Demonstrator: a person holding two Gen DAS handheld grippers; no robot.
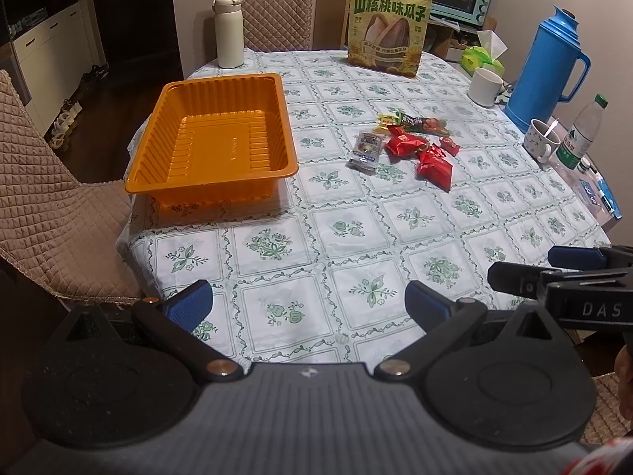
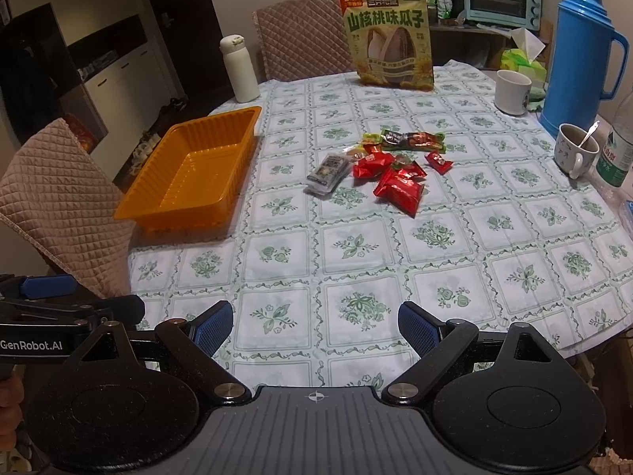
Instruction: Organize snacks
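An empty orange plastic tray sits near the table's left edge. A small heap of snacks lies mid-table: several red packets, a grey pouch and a long dark bar wrapper. My left gripper hangs open over the near table edge, holding nothing. My right gripper is likewise open and empty, well short of the snacks. The right gripper's side shows in the left wrist view, the left one's side in the right wrist view.
A large sunflower-seed bag stands at the back. A white flask, blue thermos jug, white mugs, a water bottle and tissues line the back and right. Quilted chairs flank the table.
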